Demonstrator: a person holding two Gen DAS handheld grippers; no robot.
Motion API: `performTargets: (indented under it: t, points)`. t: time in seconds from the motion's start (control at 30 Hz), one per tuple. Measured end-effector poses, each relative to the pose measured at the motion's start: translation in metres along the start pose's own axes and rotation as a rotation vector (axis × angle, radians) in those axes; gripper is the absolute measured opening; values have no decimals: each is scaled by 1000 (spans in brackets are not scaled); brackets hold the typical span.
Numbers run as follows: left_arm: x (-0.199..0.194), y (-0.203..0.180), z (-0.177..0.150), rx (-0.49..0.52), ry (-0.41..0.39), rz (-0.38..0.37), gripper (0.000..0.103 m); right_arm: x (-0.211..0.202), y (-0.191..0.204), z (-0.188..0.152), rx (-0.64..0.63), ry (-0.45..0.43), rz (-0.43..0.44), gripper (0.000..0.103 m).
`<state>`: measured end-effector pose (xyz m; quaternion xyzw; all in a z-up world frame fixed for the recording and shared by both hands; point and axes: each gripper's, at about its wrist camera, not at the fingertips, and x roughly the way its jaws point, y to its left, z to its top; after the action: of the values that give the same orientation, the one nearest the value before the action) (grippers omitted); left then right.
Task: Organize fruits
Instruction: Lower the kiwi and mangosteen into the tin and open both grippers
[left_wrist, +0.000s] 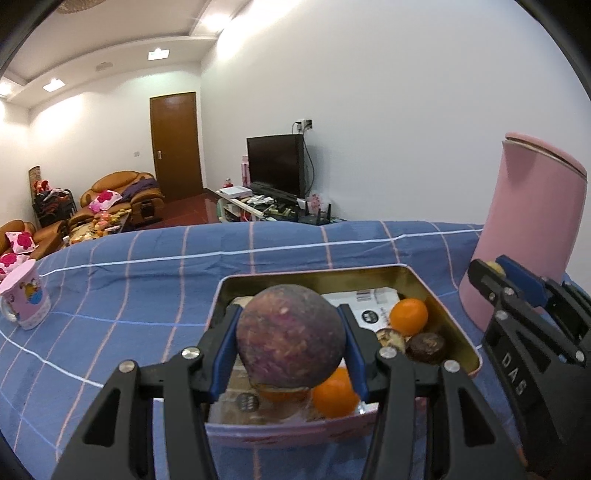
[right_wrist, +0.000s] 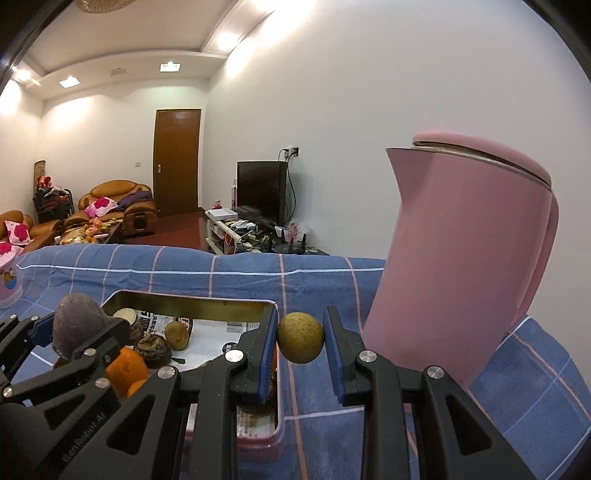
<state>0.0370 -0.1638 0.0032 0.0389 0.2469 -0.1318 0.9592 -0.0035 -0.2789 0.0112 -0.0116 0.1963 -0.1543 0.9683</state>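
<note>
Nearest the left wrist camera, the left gripper (left_wrist: 291, 345) has its blue pads closed on a large round purple fruit (left_wrist: 291, 336), holding it clear above the near end of the tin (left_wrist: 458, 332). From the right wrist camera, the right gripper (right_wrist: 300, 338) pinches a small yellow-brown fruit (right_wrist: 300, 336) between nearly shut fingers, held just outside the tin's right wall, over the checked blue cloth (right_wrist: 325, 417).

Below the purple fruit, the tin sits on the cloth, lined with printed paper. It already holds two oranges (left_wrist: 409, 316) and a few darker brown fruits (left_wrist: 424, 347); what kind those are is hard to tell at this angle.

Both hands are loaded, so the step in hand looks like carrying fruit, most likely to put it into the tin. The next move calls for lowering the purple fruit onto a bare patch of paper without knocking the oranges, then opening the pads. The right hand needs to shift left over the rim before letting go.

Further back stand a tall pink jug (right_wrist: 465, 266) at the right and a pink mug (left_wrist: 26, 293) at the far left.
</note>
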Motion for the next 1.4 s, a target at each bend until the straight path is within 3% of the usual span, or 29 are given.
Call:
performTargets:
  t: [0.27, 0.8, 1.0, 1.27, 1.4]
  points:
    - [23, 1, 9, -38, 48, -38, 53, 18, -2, 6, 21, 17, 3, 27]
    - [58, 9, 14, -94, 179, -69, 53, 67, 11, 13, 33, 163, 144, 27]
    - [61, 9, 15, -102, 189, -60, 53, 87, 6, 10, 67, 250, 236, 28]
    - [56, 7, 15, -92, 162, -58, 53, 94, -4, 6, 133, 279, 355, 28]
    - [45, 5, 15, -58, 121, -18, 62, 92, -8, 4, 169, 285, 391, 29]
